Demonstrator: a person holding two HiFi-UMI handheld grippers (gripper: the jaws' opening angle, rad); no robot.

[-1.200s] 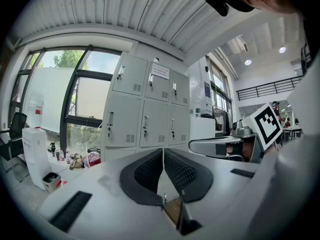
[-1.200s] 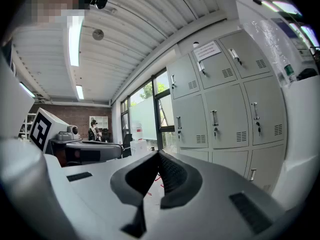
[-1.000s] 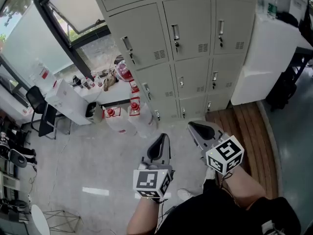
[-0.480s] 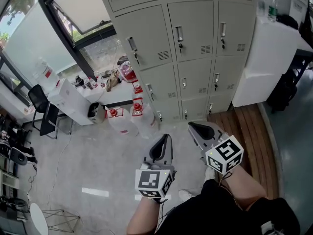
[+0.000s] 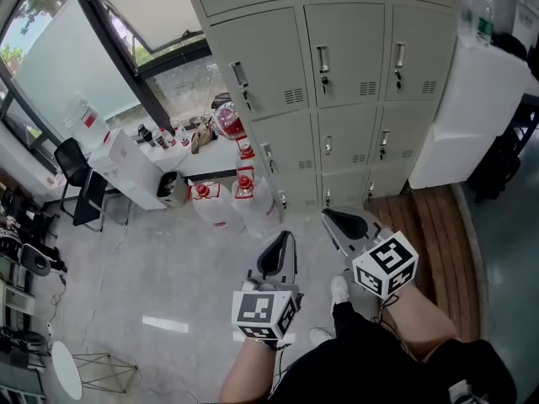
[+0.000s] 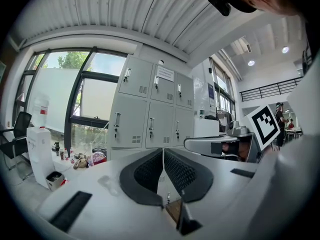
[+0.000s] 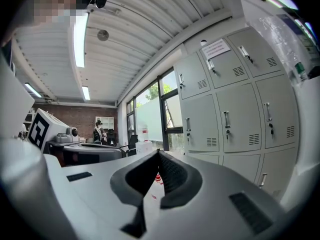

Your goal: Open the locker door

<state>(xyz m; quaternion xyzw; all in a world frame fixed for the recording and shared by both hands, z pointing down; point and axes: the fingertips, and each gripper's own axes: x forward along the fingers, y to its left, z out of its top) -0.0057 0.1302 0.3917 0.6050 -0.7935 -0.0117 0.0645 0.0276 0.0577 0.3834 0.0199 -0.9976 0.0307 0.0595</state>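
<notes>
A bank of pale grey lockers (image 5: 345, 49) stands ahead, every door shut, each with a small upright handle (image 5: 323, 60) and a vent. My left gripper (image 5: 282, 242) and my right gripper (image 5: 335, 217) hang side by side over the floor, well short of the lockers and touching nothing. Both are shut with nothing between the pads. In the left gripper view the left gripper (image 6: 163, 151) points at the lockers (image 6: 150, 119). The right gripper view has the right gripper (image 7: 158, 153) aimed left of the lockers (image 7: 235, 119), toward the window.
Water jugs with red caps (image 5: 244, 194) and a white box (image 5: 139, 175) stand left of the lockers, under a big window (image 5: 152, 7). A black chair (image 5: 80, 179) is further left. A white cabinet (image 5: 480, 108) stands at the right above a wooden floor strip (image 5: 429, 225).
The lockers have slid right and a little down in the head view. A white shoe has come into view between the grippers. Both grippers keep their place and stay shut.
</notes>
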